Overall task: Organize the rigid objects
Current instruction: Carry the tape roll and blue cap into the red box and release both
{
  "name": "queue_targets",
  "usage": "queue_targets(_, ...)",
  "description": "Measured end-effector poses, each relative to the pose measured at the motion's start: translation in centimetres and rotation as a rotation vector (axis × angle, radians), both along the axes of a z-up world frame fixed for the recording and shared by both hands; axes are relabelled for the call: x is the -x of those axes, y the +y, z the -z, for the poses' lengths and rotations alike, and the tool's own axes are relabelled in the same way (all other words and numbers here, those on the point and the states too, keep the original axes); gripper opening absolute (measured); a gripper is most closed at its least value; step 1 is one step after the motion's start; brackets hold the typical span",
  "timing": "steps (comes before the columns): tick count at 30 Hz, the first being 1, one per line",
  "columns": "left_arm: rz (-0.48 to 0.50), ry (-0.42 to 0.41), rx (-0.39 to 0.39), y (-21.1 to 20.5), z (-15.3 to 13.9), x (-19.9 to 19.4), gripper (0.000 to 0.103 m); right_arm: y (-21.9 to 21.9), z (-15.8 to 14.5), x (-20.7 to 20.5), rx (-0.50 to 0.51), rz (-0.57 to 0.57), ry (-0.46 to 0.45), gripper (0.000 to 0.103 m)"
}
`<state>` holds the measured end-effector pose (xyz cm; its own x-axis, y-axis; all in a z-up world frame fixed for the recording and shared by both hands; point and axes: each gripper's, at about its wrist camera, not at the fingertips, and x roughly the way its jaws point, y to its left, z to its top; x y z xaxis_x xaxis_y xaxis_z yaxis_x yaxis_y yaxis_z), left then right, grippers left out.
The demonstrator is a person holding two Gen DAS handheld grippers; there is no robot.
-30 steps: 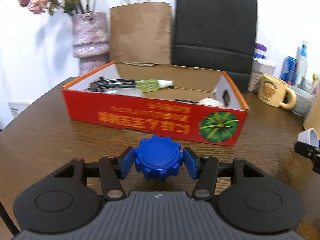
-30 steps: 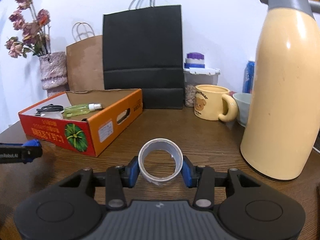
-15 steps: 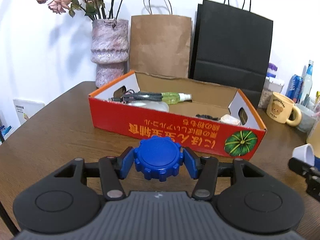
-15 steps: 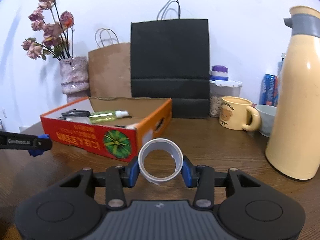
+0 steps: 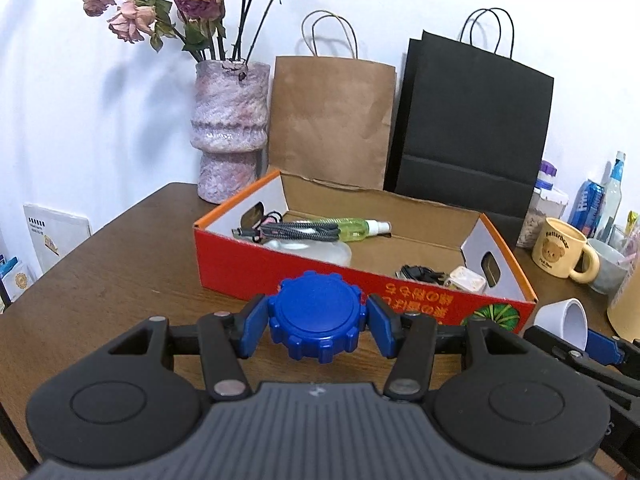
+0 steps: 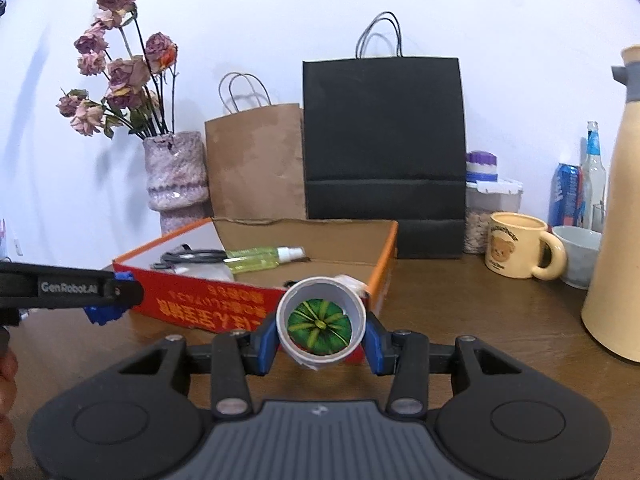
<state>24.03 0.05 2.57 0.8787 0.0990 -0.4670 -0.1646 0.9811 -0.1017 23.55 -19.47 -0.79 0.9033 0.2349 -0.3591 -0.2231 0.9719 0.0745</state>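
Note:
My left gripper [image 5: 316, 323] is shut on a blue ribbed cap [image 5: 314, 312], held just in front of the red cardboard box [image 5: 280, 266] and above the brown table. My right gripper [image 6: 322, 326] is shut on a white tape roll [image 6: 356, 306], held before the box's [image 6: 208, 300] right front corner; the green print shows through the ring. Each gripper appears in the other's view: the right one with its roll [image 5: 566, 318] at the lower right, the left one [image 6: 106, 300] at the left. Inside the box lie a green spray bottle [image 5: 356, 226], a braided cable [image 5: 288, 230] and a white charger [image 5: 466, 280].
Behind the box stand a pink vase [image 5: 228, 128] of dried roses, a brown paper bag [image 5: 332, 120] and a black bag [image 5: 472, 132]. To the right are a bear mug [image 6: 516, 250], a bowl [image 6: 580, 254], a jar, cans and a tall cream flask [image 6: 618, 216].
Both grippers have risen a little and travelled leftward, still gripping cap and roll. The right gripper has come up beside the left one, in front of the box's right corner.

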Motion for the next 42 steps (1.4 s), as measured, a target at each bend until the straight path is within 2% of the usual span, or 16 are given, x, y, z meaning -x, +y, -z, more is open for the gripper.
queue_targets(9, -0.006, -0.042, 0.006, 1.2, -1.1, -0.8, 0.055, 2.0, -1.2, -1.1, -0.029, 0.002, -0.039, 0.043)
queue_targets(21, -0.017, -0.092, 0.001, 1.8, -2.2, -3.4, 0.055, 2.0, -2.3, -4.5, -0.073, 0.015, -0.08, 0.043)
queue_targets(31, -0.018, -0.117, -0.023, 1.3, -2.3, -6.5, 0.055, 2.4, -2.5, -8.0, -0.086, 0.008, -0.082, 0.043)
queue_targets(42, -0.03, -0.115, -0.056, 1.8, -1.9, -10.9, 0.055, 3.8, -2.1, -12.7, -0.056, -0.015, -0.077, 0.043)
